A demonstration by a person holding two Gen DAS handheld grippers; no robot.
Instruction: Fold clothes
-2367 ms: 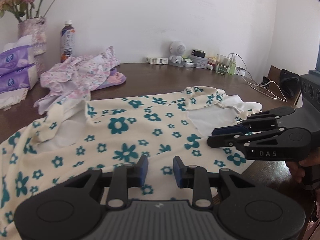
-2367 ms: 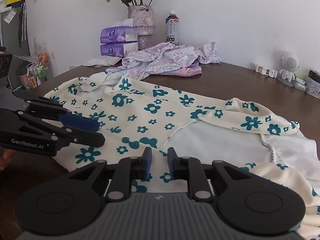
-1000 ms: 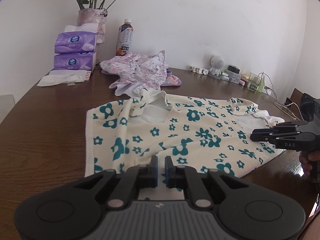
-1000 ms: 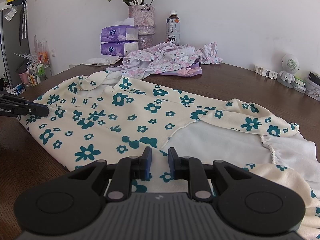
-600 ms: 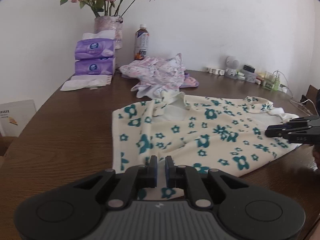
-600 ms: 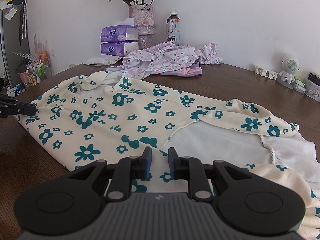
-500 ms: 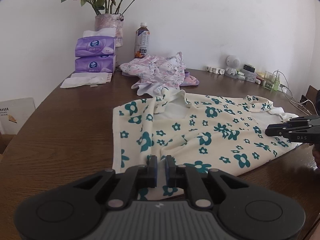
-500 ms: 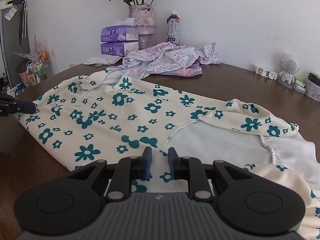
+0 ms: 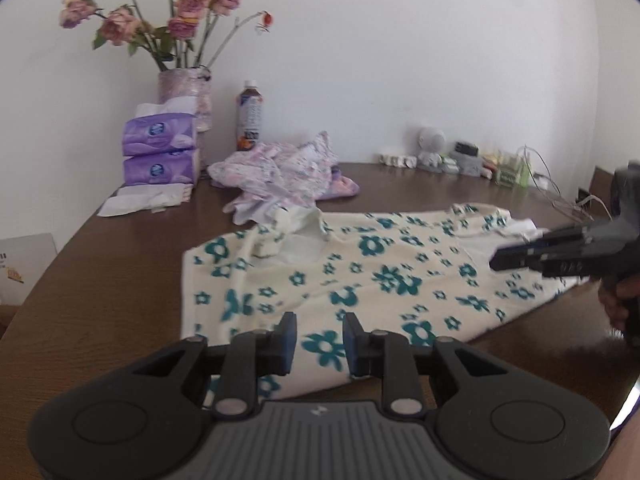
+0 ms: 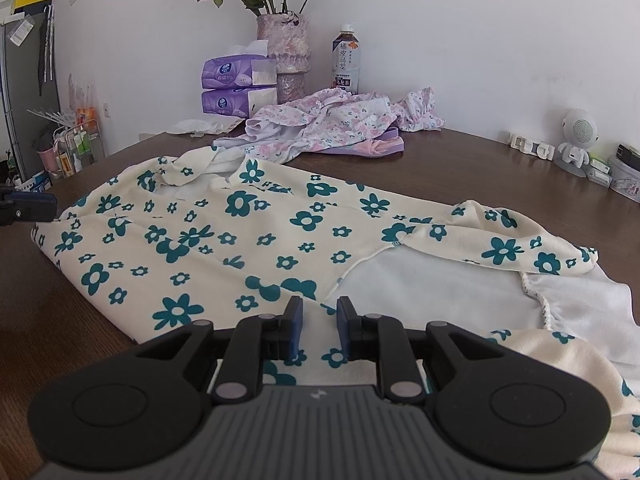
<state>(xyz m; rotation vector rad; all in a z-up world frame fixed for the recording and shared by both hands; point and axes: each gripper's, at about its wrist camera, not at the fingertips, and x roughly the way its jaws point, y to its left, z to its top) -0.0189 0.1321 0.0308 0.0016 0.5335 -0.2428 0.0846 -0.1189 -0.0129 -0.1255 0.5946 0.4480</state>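
Note:
A cream garment with teal flowers lies spread flat on the brown table. It also shows in the right wrist view, with its white inner side turned up at the right. My left gripper is open and empty above the garment's near hem. Its tip shows at the left edge of the right wrist view. My right gripper is open over the cloth with fabric showing between its fingers. It shows in the left wrist view above the garment's right part.
A crumpled pink floral garment lies at the back of the table. Behind it stand a vase of roses, tissue packs and a drink bottle. Small gadgets and cables line the back right edge.
My left gripper has opened from shut and released the hem. It has swung left and back, so more of the table and garment shows. My right gripper has stayed nearly still.

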